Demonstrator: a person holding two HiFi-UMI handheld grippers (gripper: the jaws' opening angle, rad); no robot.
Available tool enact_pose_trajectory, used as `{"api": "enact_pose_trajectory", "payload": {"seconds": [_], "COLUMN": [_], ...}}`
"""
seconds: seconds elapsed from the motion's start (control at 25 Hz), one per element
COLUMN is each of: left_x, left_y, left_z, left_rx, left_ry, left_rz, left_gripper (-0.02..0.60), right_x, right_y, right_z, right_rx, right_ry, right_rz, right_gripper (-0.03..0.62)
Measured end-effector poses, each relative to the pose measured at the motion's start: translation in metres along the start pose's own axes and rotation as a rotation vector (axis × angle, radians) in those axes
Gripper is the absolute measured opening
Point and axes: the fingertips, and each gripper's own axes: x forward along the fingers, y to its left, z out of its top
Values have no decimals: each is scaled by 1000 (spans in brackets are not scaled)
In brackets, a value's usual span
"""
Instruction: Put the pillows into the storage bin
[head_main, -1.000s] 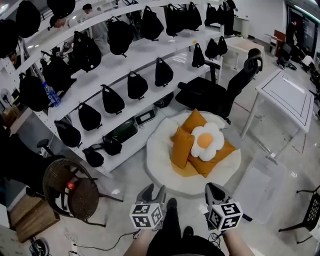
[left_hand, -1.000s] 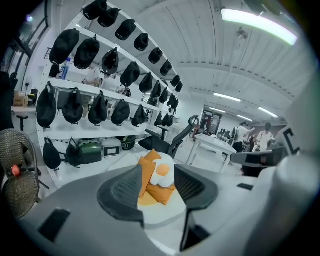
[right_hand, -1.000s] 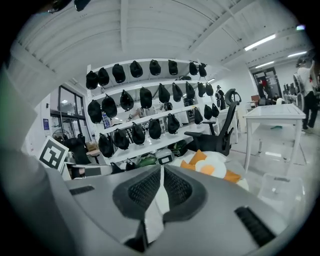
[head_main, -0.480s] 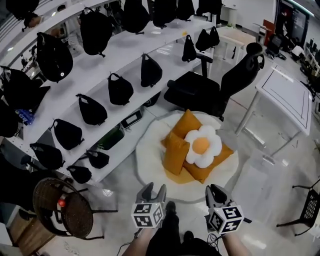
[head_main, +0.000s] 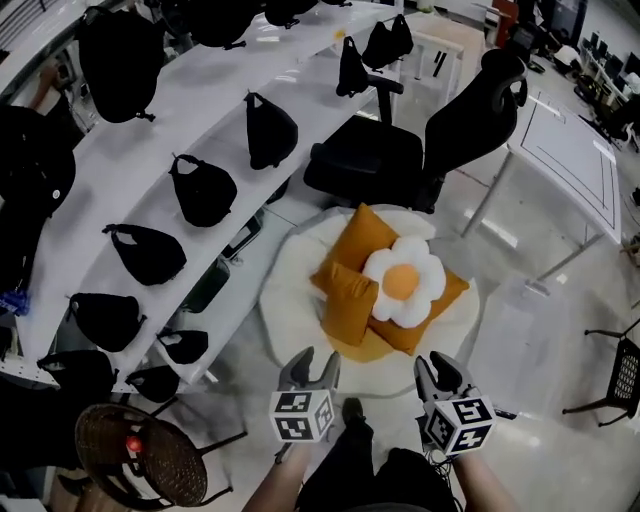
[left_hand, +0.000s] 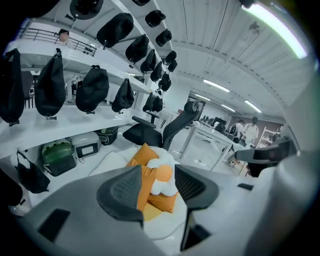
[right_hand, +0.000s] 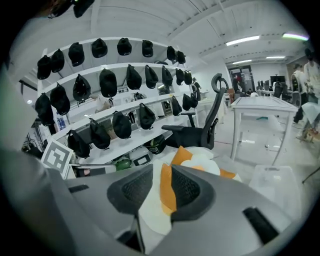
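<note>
Left gripper (head_main: 313, 366) jaws apart, right gripper (head_main: 440, 372) opening, both empty, aimed at pile for likely pickup. Orange square fabric pillows (head_main: 350, 300), white flower-shaped plush pillow (head_main: 402, 283) heaped mid round white mat (head_main: 285, 310); clear plastic storage bin (head_main: 525, 335) at its right edge.

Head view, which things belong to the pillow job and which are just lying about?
Job: flower pillow, orange pillows, clear bin.
Lying about: office chair, black bags, white table, wicker chair.
</note>
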Motion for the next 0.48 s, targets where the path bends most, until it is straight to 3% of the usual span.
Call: {"api": "enact_pose_trajectory", "payload": {"seconds": [0.48], "left_x": [96], "left_y": [10], "left_z": [-14], "left_rx": [123], "left_ry": [148], "left_rz": [-75], "left_gripper": [183], "right_x": [47], "right_y": [-29], "right_z": [-24], "right_rx": [80], "right_ry": [57], "right_rz": [-106], "right_gripper": [124]}}
